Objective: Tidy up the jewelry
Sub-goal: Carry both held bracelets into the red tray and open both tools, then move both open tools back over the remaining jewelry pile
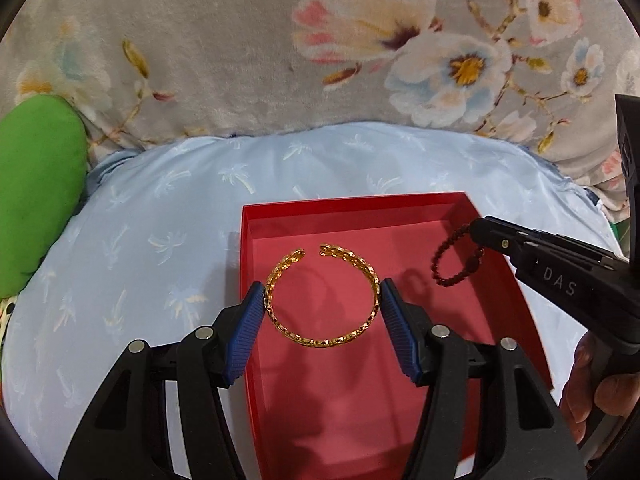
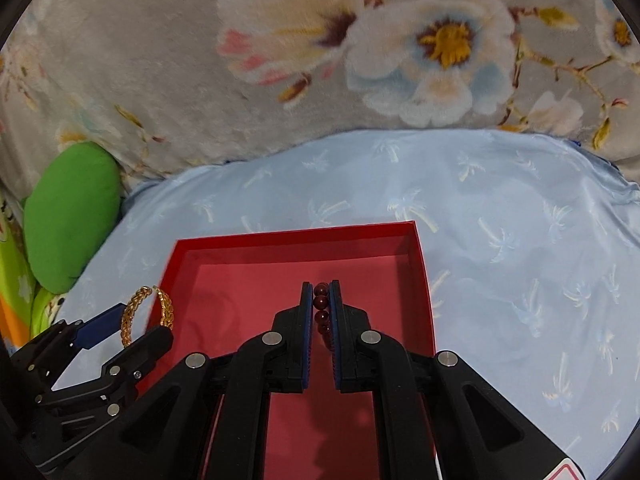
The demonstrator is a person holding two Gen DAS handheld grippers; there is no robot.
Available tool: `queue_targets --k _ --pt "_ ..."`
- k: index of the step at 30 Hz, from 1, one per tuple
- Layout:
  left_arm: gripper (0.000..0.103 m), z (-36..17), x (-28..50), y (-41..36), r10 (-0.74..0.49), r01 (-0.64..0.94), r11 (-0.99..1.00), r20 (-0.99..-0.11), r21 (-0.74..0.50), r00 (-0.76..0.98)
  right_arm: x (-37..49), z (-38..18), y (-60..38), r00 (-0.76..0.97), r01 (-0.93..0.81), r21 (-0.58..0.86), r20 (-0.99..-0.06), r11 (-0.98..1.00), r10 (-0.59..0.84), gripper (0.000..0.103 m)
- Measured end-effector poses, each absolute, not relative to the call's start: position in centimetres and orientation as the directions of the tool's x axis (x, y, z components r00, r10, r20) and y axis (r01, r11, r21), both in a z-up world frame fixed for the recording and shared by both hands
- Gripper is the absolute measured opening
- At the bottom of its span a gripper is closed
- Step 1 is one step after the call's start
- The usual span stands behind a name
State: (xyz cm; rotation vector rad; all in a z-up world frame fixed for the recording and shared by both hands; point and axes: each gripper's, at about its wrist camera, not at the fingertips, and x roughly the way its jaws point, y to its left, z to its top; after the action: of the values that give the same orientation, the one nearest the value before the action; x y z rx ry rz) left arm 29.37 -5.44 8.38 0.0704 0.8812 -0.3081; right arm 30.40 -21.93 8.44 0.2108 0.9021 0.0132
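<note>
1. Through the left wrist camera, we see our left gripper (image 1: 322, 300) spread about as wide as a gold bangle (image 1: 322, 298), its two blue pads (image 1: 248, 328) pressed against the ring's left and right sides, so it has hold of it. The bangle hangs over the floor of an open red box (image 1: 360, 380), its gap facing the far wall. From the right, our right gripper (image 1: 478, 232) reaches in over the box with a dark bead bracelet (image 1: 456, 258) dangling from its tip. The box sits on a pale blue cloth (image 1: 160, 240), with a flowered blanket (image 1: 240, 60) beyond and a green cushion (image 1: 36, 184) at far left.

2. Through the right wrist camera, our right gripper (image 2: 321, 288) is nearly closed, with the bead bracelet (image 2: 321, 308) pinched between its pads above the red box (image 2: 248, 280). At near left, the left gripper (image 2: 132, 332) holds the gold bangle (image 2: 146, 312) over the box's left edge.
</note>
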Motion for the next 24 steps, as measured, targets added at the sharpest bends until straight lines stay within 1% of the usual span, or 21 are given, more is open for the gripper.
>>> queue_targets --k 4,6,8,9,10,17,21,24 --pt "0.056 6.8 31.0 -6.1 -0.224 0.294 0.954 -0.794 -0.06 0.566 31.9 6.6 -22.1 0.576 0.1 0.158 -0.814 0.982 0.072 0.008" --pt "0.057 6.4 31.4 -6.2 -0.224 0.292 0.954 -0.802 -0.065 0.554 32.0 6.2 -22.1 0.579 0.109 0.139 -0.814 0.984 0.051 0.014" --pt "0.068 6.2 31.4 -6.2 -0.207 0.268 0.962 -0.796 -0.059 0.568 31.8 6.0 -22.0 0.587 0.127 0.111 -0.809 0.986 0.015 0.034" --pt "0.074 6.3 31.3 -6.1 -0.198 0.255 0.965 -0.787 -0.054 0.584 31.6 6.1 -22.1 0.595 0.135 0.109 -0.804 0.985 0.007 0.038" --pt "0.075 6.4 31.1 -6.0 -0.19 0.247 0.968 -0.78 -0.047 0.597 31.4 6.2 -22.2 0.603 0.141 0.111 -0.798 0.984 0.004 0.041" --pt "0.075 7.6 29.7 -4.7 -0.186 0.224 0.973 -0.767 -0.057 0.615 27.8 8.3 -22.7 0.647 0.125 0.182 -0.761 0.975 0.059 0.042" --pt "0.075 8.9 27.0 -3.9 -0.182 0.222 0.974 -0.749 -0.048 0.638 24.1 9.7 -22.3 0.671 0.104 0.21 -0.736 0.972 0.088 0.044" --pt "0.075 9.7 24.3 -3.4 -0.192 0.23 0.972 -0.736 -0.05 0.649 20.9 10.3 -21.4 0.683 0.082 0.206 -0.724 0.975 0.096 0.045"
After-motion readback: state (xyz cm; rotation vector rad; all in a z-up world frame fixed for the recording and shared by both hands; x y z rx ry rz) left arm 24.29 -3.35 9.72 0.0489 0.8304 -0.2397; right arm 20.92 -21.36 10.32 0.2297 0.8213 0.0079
